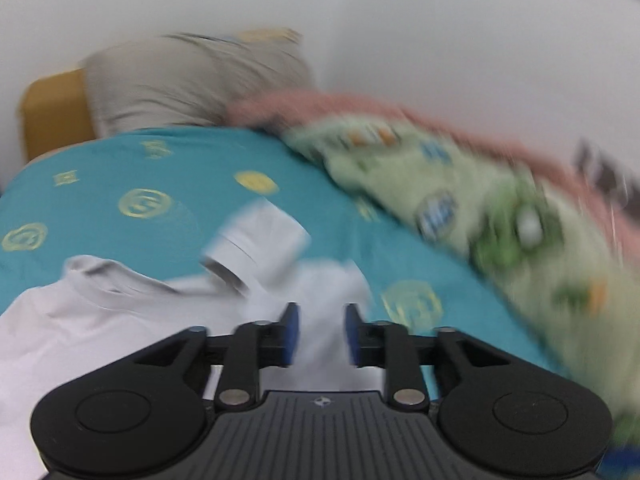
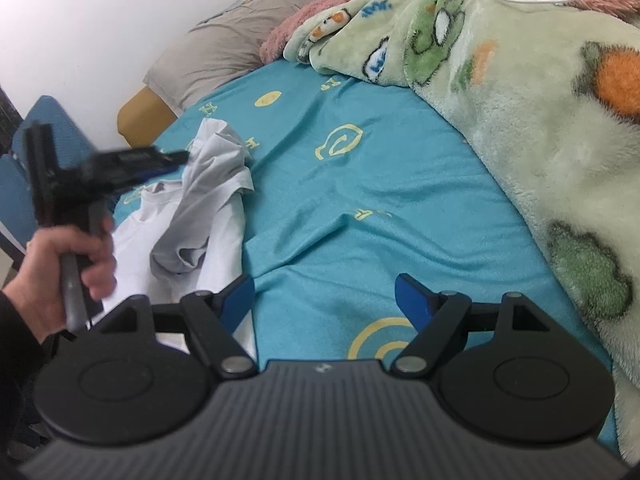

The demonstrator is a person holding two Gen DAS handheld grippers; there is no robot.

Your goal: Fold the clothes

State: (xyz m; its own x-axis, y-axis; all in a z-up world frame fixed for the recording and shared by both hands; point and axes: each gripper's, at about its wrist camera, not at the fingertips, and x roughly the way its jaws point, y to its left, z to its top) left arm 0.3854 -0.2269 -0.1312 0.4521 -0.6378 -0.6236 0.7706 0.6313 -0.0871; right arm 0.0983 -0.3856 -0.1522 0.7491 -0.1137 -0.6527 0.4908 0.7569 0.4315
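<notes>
Plainly, the left gripper has its blue pads parted with a gap between them, and white cloth shows through that gap; whether the pads touch the fabric or merely hang above it cannot be told from the blurred left wrist view. Ahead of it lies the white T-shirt, its collar toward the far side and one sleeve turned up and over the body of the garment. The right gripper is spread wide and holds nothing, poised above bare teal bedsheet just beside the shirt's edge. In the right wrist view the person's left hand grips the handle of the other tool, which reaches over the crumpled shirt, where a greyer bunched fold sits on the flatter white part. A green cartoon blanket lies heaped well apart to the right, with a grey pillow near the wall. The step in hand appears to be an early one: the shirt is not yet spread flat, and the sleeve seems mid-fold or merely tossed. The next move likely calls for both tools to pinch an edge each, the right one shifting leftward onto the cloth, so the bunched part can be pulled smooth before any clean fold.
</notes>
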